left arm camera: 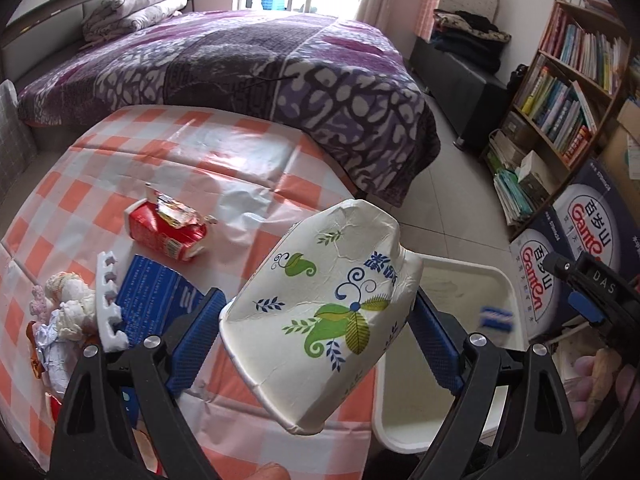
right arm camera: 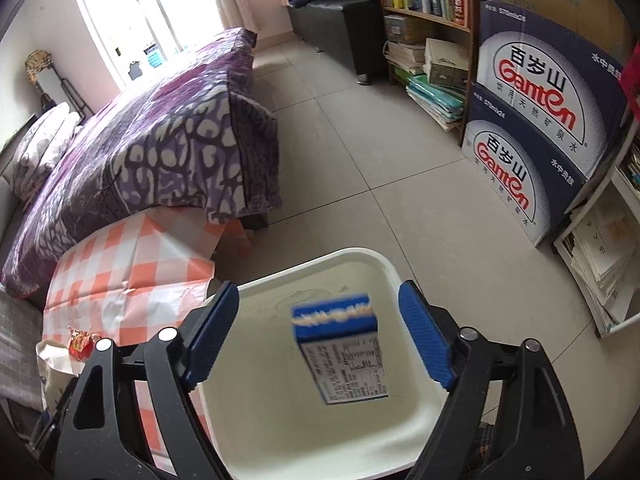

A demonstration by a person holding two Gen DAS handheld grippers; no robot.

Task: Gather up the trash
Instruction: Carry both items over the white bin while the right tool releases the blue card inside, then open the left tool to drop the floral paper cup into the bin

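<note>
Left tool [left arm camera: 316, 332] grips a crumpled paper bowl [left arm camera: 324, 316] beside the white bin [left arm camera: 508, 280].

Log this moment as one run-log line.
left hand-held gripper: shut on paper cup | right hand-held gripper: open | blue carton: blurred over white bin

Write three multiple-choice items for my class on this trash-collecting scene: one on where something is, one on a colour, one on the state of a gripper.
1. Where is the small blue carton?
A. On the bed
B. Over the white bin
C. On the bookshelf

2. What colour are the squares on the tablecloth besides white?
A. Green
B. Black
C. Orange

3. What is the left gripper doing?
A. Holding the paper bowl
B. Hanging open with nothing in it
C. Holding the red carton

Answers: 1 B, the carton shows blurred against the inside of the white bin, between the open fingers of the right gripper. 2 C, orange checks. 3 A, its pads press both sides of the crumpled paper bowl.
</note>
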